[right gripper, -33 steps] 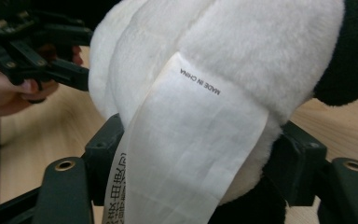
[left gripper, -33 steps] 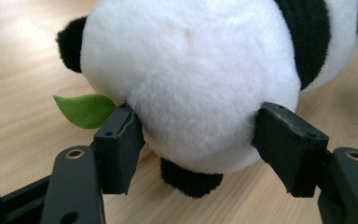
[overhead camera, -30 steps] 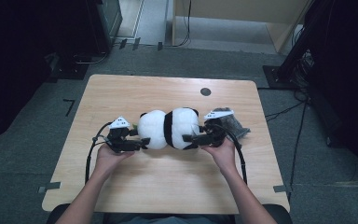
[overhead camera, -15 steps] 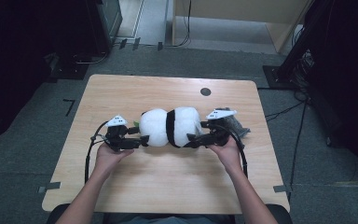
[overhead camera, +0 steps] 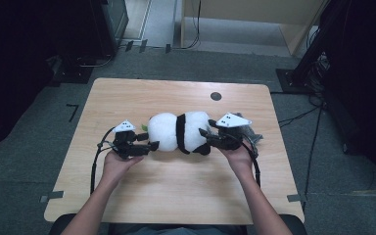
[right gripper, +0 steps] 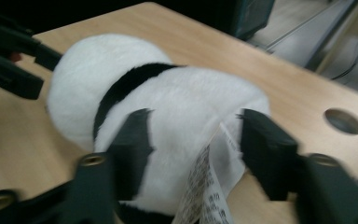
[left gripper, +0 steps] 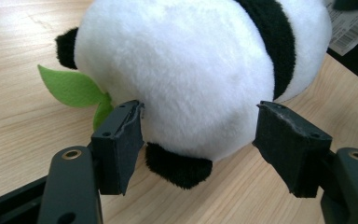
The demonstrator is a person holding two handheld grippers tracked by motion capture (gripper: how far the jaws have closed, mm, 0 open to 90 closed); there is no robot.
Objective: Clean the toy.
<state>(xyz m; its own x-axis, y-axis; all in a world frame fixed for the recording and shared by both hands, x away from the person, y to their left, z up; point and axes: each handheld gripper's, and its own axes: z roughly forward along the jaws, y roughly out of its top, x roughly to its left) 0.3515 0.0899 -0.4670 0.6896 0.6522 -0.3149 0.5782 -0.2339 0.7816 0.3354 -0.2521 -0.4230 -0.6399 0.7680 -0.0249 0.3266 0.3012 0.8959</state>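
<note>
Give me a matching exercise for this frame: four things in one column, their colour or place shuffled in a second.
Things:
1. plush panda
2. felt leaf
3. printed tag
4. round hole

Descriptions:
A. green, beside the panda's ear
B. dark, in the tabletop's far side
C. white with a black band
D. hangs between the right gripper's fingers

Pairs: 1-C, 2-A, 3-D, 4-B

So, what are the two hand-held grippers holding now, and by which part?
Both are on the plush panda: the left hand-held gripper clasps its head, the right hand-held gripper, its jaws just closing, its rear end beside the label.
</note>
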